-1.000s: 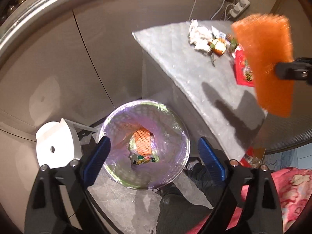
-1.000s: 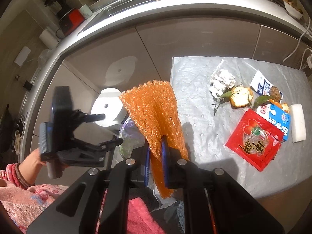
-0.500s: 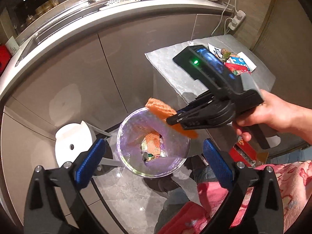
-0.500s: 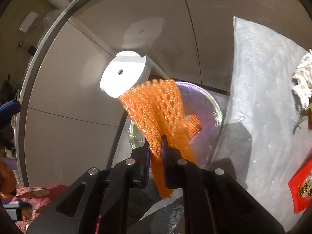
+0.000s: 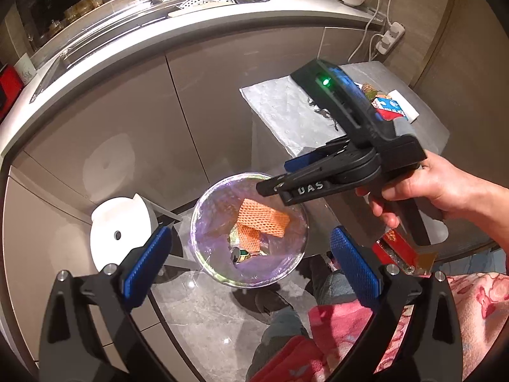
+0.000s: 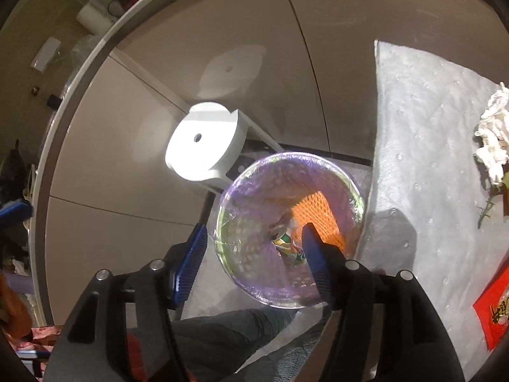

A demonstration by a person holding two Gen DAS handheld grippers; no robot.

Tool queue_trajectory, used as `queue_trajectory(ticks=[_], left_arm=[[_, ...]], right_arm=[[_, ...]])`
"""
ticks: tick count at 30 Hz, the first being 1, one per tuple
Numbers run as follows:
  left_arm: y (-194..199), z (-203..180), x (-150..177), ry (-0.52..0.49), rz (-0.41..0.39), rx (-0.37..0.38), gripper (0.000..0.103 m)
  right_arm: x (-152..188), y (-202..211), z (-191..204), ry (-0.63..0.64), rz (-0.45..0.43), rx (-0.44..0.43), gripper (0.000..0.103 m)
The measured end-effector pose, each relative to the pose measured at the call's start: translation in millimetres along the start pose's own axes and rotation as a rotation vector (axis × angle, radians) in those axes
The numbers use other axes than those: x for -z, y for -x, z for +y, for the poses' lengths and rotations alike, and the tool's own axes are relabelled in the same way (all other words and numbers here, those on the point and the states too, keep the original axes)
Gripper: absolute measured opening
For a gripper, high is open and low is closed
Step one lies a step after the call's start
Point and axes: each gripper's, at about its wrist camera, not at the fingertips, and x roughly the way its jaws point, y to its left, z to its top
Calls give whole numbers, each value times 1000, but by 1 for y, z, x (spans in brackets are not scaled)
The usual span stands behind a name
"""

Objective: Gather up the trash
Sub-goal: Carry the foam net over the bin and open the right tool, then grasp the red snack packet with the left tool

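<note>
A round trash bin [image 5: 203, 254] with a purple liner stands on the floor by the table; it also shows in the right wrist view [image 6: 248, 273]. Orange foam netting [image 5: 262, 218] lies inside it, on top of another orange net and a crushed can [image 5: 240, 254]. The netting [image 6: 318, 213] and the can [image 6: 286, 243] show in the right wrist view too. My right gripper [image 6: 254, 250] is open and empty directly above the bin; it appears in the left wrist view [image 5: 273, 178]. My left gripper [image 5: 248, 259] is open and empty, higher up over the bin.
A white bin lid [image 5: 117, 235] lies on the floor left of the bin. The grey-covered table [image 6: 429, 165] holds crumpled tissue [image 6: 493, 133], a red packet [image 6: 496, 305] and other scraps. Kitchen cabinets [image 5: 143, 121] stand behind. My legs are below.
My right gripper carried the orange netting from the table to above the bin, opened, and the netting dropped into the bin. My left gripper rose and pulled back.
</note>
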Motion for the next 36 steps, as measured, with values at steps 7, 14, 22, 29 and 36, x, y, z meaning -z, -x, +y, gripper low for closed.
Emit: queue_trajectory(ticks=[7, 14, 22, 29, 36], left_arm=[[-3, -26, -23, -59, -15, 37, 95], [-37, -97, -57, -193, -3, 163, 95], [-108, -189, -100, -296, 38, 271, 95], [-172, -220, -134, -353, 79, 330, 95], [-222, -232, -143, -377, 126, 369, 95]], right_arm=[[14, 116, -55, -168, -250, 39, 73], [75, 223, -134, -344, -415, 222, 79], [142, 269, -206, -506, -430, 315, 79], [173, 296, -235, -562, -431, 360, 79], [183, 305, -252, -587, -394, 388, 79]])
